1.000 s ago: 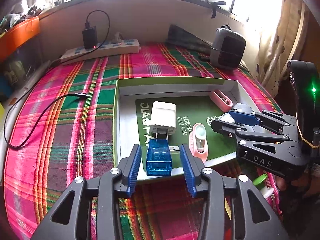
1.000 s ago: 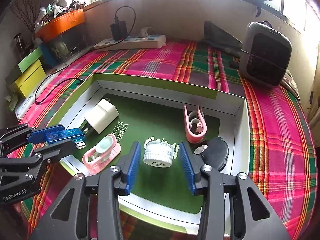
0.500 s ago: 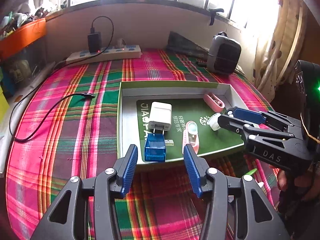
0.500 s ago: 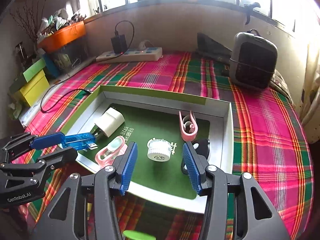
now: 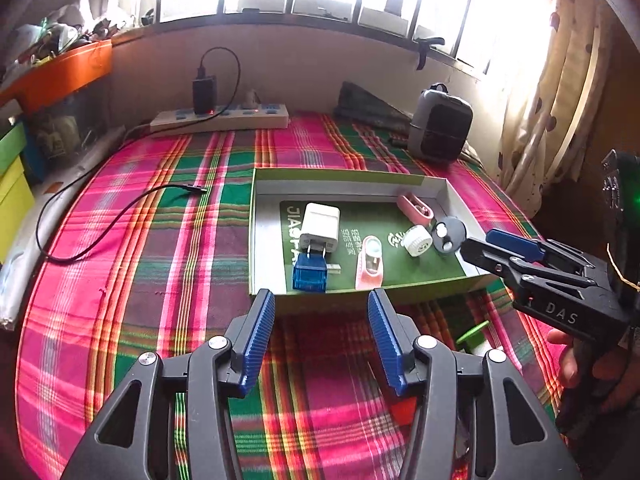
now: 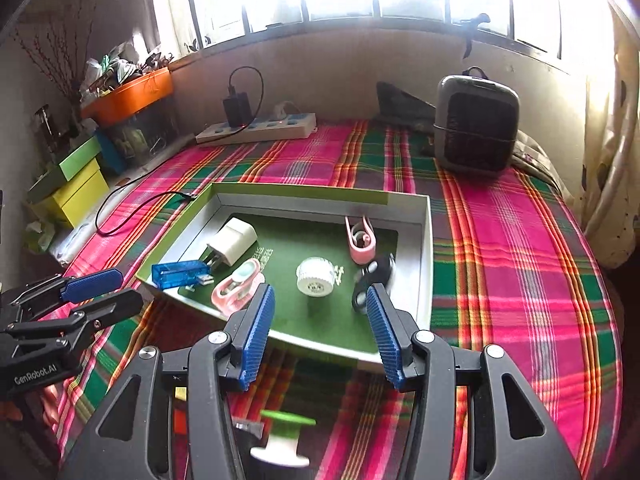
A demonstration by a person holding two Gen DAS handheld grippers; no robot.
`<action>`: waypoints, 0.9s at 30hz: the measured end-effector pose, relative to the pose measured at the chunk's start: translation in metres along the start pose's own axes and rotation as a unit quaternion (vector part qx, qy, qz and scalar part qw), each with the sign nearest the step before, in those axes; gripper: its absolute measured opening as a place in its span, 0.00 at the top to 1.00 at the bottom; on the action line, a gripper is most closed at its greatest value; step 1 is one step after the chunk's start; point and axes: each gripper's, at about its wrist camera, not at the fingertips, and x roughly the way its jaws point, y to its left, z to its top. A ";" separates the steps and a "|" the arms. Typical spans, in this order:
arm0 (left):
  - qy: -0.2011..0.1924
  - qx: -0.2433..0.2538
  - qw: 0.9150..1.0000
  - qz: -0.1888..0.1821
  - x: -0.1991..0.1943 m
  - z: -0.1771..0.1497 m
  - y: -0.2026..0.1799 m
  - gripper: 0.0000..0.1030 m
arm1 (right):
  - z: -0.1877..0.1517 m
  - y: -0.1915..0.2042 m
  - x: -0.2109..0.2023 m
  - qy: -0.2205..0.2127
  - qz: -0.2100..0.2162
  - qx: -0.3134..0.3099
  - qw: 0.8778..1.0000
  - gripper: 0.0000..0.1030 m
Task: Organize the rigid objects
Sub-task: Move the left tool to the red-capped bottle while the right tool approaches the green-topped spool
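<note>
Plaid-covered bed [image 5: 168, 240] carries a shallow green-rimmed box [image 5: 256, 220], just ahead of both claws. Left claw [image 5: 322, 332]: spread, empty, jaws have just been opening. Right claw [image 6: 320, 328]: spread, empty; its jaws opened within the last second. White charger [image 5: 320, 226] and blue USB stick [image 5: 310, 276] touch, dead ahead of left claw. Two pink clips [image 6: 238, 286], white round cap [image 6: 316, 276], black disc [image 6: 374, 280] lie ahead of right claw, inside box.
</note>
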 end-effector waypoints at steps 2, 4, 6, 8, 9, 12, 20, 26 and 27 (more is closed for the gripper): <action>-0.001 -0.001 1.000 -0.003 -0.003 -0.003 -0.001 0.51 | -0.006 -0.002 -0.005 0.002 -0.001 0.002 1.000 0.52; -0.003 -0.004 1.000 -0.007 -0.007 -0.007 -0.001 0.50 | -0.012 -0.003 -0.008 0.006 0.001 0.002 1.000 0.52; -0.005 -0.006 1.000 -0.012 -0.010 -0.011 -0.003 0.49 | -0.018 -0.004 -0.012 0.011 0.001 0.003 1.000 0.52; -0.004 -0.012 1.000 -0.021 -0.011 -0.015 -0.003 0.49 | -0.026 -0.004 -0.016 0.012 0.005 0.011 1.000 0.51; -0.003 -0.014 1.000 -0.025 -0.012 -0.017 -0.003 0.49 | -0.029 -0.004 -0.017 0.014 0.011 0.015 1.000 0.49; 0.002 -0.018 0.999 -0.030 -0.011 -0.023 -0.003 0.49 | -0.038 -0.003 -0.019 0.021 0.015 0.014 1.000 0.41; 0.013 -0.034 0.998 -0.041 -0.011 -0.037 0.000 0.49 | -0.054 0.000 -0.013 0.039 0.015 0.016 0.999 0.41; 0.023 -0.041 0.998 -0.049 -0.008 -0.043 0.000 0.49 | -0.058 0.000 -0.009 0.047 -0.004 0.006 0.999 0.41; 0.024 -0.042 0.998 -0.050 -0.008 -0.043 0.000 0.49 | -0.058 0.000 -0.009 0.047 -0.007 0.005 0.999 0.41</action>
